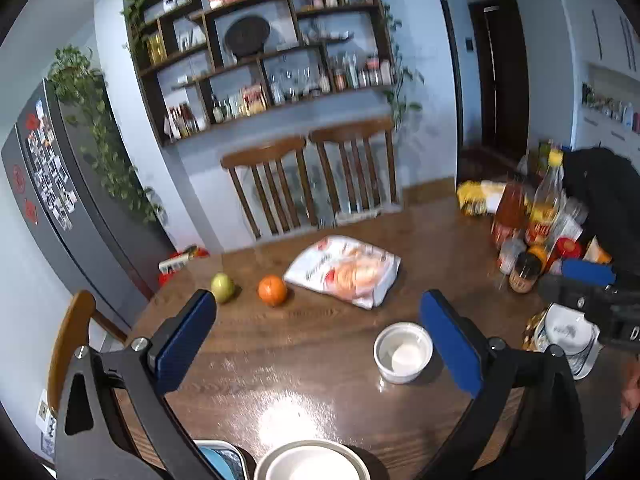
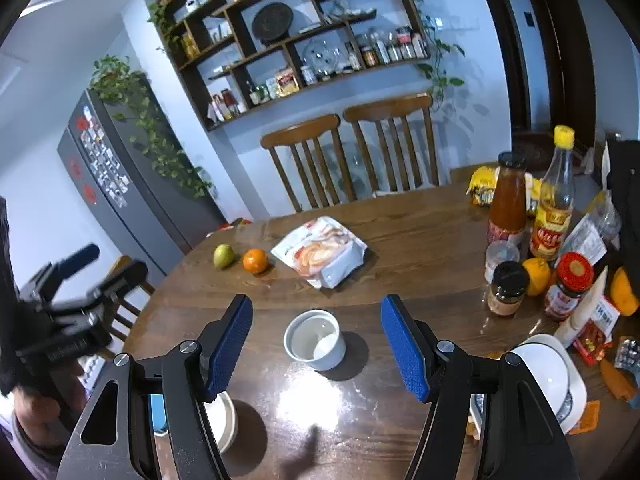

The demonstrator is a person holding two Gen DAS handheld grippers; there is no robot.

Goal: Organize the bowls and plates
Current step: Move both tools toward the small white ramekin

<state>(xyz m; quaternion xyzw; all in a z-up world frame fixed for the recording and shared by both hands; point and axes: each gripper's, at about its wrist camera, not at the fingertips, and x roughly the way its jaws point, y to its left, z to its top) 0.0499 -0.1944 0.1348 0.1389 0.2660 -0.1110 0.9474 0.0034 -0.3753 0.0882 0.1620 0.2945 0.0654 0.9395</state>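
1. Both our tongs, the left gripper (image 1: 318, 338) and right gripper (image 2: 316, 346), gape wide, holding nothing.
2. We see the small white bowl (image 2: 315, 339) beyond the right gripper's fingertips.
3. Right of that bowl, stacked plates (image 2: 554, 376) sit, perhaps patterned.

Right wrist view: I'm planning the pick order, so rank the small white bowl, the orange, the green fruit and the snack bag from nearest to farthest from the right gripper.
1. Small white bowl, just ahead of the right gripper.
2. Snack bag and orange, mid-table; too close to call.
3. Green fruit, far left.
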